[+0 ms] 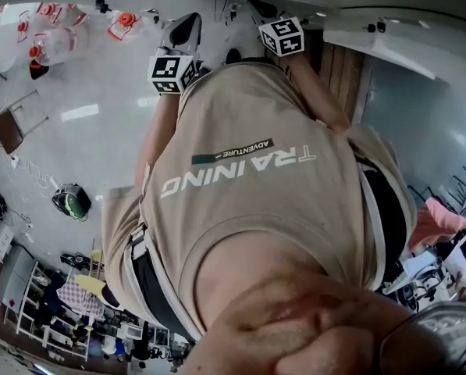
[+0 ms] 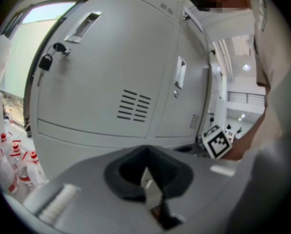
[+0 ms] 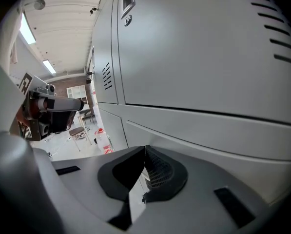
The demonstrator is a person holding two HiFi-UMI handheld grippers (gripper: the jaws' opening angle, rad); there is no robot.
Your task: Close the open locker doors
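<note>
Lockers [image 2: 111, 82] stand ahead, a padlock [image 2: 45, 62] on them, bottles [image 2: 9, 165] beside them at left.

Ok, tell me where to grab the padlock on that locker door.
Take the padlock by its body, jaws either side, coming straight at the locker door. It hangs free below the latch, so the body is probably the widest exposed part to pinch.

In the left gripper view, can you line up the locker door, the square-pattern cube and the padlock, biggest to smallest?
1. Locker door, by far.
2. Marker cube.
3. Padlock, a bit smaller than the cube. They sit at different distances, so real sizes may differ.
</note>
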